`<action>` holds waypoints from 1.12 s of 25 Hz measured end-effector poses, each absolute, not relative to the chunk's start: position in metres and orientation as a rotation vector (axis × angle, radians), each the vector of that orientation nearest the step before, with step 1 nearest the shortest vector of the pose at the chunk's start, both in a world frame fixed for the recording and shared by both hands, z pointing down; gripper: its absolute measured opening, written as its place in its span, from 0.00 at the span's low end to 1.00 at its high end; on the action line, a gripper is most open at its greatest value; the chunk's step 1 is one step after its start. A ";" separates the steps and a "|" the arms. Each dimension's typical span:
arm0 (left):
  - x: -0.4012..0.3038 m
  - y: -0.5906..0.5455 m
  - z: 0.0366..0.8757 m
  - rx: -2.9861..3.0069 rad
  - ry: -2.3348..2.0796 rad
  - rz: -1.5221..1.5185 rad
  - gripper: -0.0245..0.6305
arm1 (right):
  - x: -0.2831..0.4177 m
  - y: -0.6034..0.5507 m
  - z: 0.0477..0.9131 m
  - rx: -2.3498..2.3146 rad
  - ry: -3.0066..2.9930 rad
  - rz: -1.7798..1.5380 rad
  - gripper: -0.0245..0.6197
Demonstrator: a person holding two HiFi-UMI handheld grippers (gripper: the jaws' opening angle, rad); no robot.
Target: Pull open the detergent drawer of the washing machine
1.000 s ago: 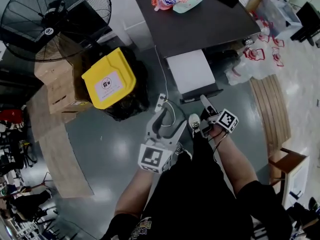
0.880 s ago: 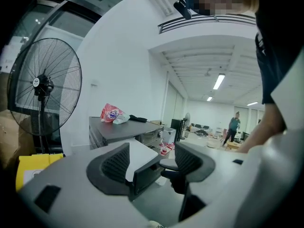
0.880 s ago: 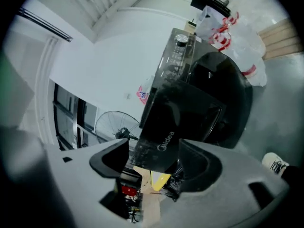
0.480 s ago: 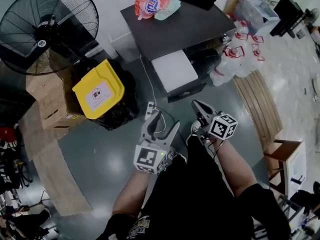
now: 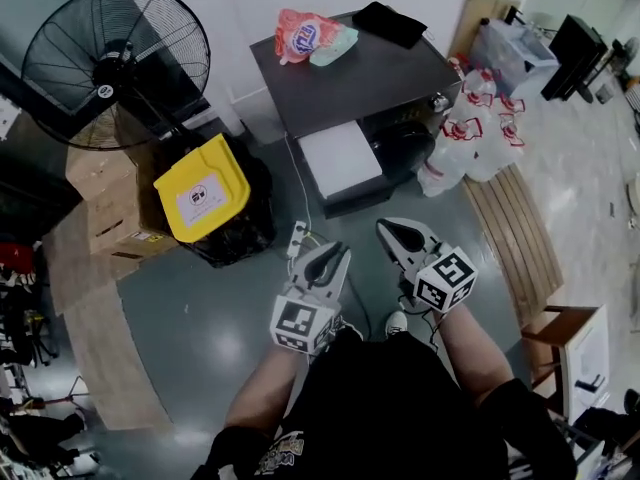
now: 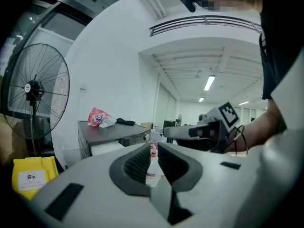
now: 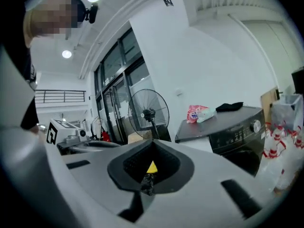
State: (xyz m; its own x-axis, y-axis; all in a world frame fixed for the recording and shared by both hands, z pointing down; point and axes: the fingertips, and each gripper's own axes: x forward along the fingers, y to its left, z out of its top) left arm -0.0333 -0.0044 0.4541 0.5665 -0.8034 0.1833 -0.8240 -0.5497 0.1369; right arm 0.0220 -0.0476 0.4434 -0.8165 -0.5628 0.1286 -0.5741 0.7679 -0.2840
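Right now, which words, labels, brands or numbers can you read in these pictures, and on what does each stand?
No text is legible.
Pink bag on the washing machine: blue logo, too blurred.
Yellow lid: white label with a pictogram, print too small.
Fan hub: round badge, unreadable.

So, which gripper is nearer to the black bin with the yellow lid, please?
Left. The left gripper, jaws just closing on nothing, is lower right of the yellow-lidded black bin in the head view; the right gripper lies further right.
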 end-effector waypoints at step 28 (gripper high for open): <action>0.055 0.071 0.448 2.405 -1.686 0.154 0.06 | 0.094 0.043 0.412 0.531 -2.995 0.278 0.04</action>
